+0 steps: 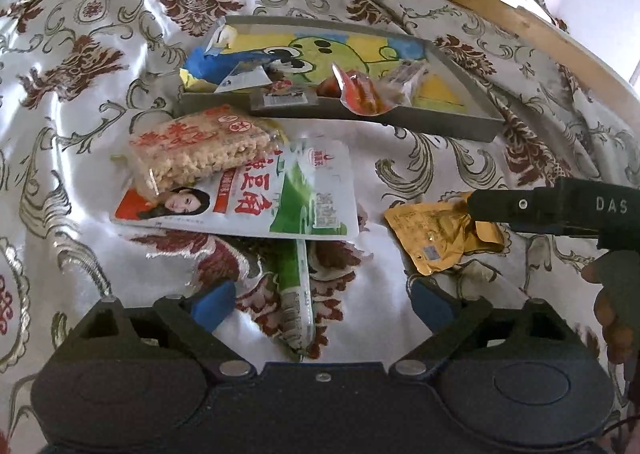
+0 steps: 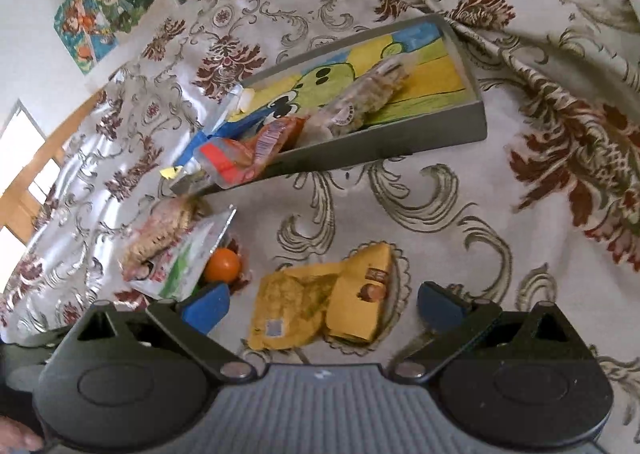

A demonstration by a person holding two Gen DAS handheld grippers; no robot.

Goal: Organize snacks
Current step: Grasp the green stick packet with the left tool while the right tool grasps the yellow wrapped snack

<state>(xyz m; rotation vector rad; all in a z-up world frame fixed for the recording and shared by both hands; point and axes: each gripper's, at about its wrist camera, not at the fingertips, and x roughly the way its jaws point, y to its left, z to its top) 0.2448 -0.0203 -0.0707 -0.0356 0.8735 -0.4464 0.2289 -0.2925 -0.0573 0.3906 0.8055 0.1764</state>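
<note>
My left gripper (image 1: 320, 300) hangs with its jaws wide apart and nothing pressed between them; a slim green snack stick (image 1: 295, 294) lies on the patterned cloth (image 1: 80, 102) between its 2 blue fingertips (image 1: 212, 302). Just ahead lies a white pouch (image 1: 280, 194) with a rice cracker pack (image 1: 200, 148) on top, and beyond them the grey tray (image 1: 460, 124) holding several snacks. My right gripper (image 2: 324, 304) is also spread open, empty, with the yellow packet (image 2: 320, 306) lying between its fingers.
</note>
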